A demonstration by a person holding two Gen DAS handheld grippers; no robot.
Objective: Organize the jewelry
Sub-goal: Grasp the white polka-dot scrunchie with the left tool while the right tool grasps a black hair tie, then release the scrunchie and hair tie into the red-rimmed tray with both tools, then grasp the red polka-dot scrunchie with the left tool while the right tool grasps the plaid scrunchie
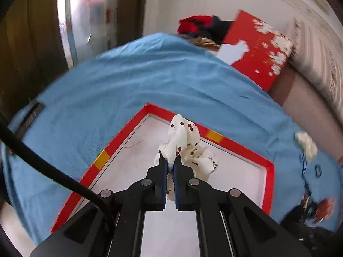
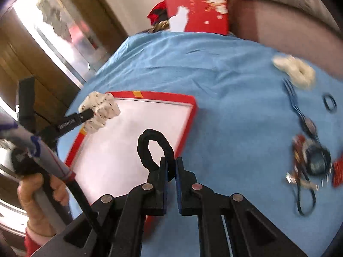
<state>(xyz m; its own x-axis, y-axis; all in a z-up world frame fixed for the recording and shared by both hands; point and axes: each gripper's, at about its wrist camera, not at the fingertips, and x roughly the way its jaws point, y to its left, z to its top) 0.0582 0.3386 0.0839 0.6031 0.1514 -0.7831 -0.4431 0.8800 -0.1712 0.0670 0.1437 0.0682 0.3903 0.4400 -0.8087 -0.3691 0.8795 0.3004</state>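
**Two Grippers, Two Scrunchies Over a Red-Rimmed Tray**

Black fingers of the left gripper (image 1: 170, 160) filled the bottom of the left wrist view, pinched tight on a white scrunchie (image 1: 188, 147) dotted with dark cherries. It stood bunched upward from the fingertips, its long axis running toward the top of the frame, over the white floor of a red-rimmed tray (image 1: 120, 143). Two yellow marks showed on the tray's rim.

At the bottom centre of the right wrist view, the right gripper (image 2: 171, 167) was clamped on a black scrunchie (image 2: 154, 147), its open loop stretching up and left from the fingertips, above the tray's (image 2: 190, 117) near right corner. The left gripper (image 2: 91, 113) and its spotted scrunchie (image 2: 100, 111) appeared at middle left, over the tray's far left corner, with the person's left hand (image 2: 40, 199) at lower left.

A wrinkled blue cloth (image 2: 225, 117) covered the surface. At right lay one fluffy white scrunchie (image 2: 295, 70), one thin black hair tie (image 2: 330, 102), a blue band (image 2: 293, 98) and a blurred tangle of jewelry (image 2: 310, 160) too smeared to count. A red lid with white flowers (image 2: 199, 4) leaned at top centre; a mirrored door (image 2: 57, 30) and wood panelling filled the upper left.
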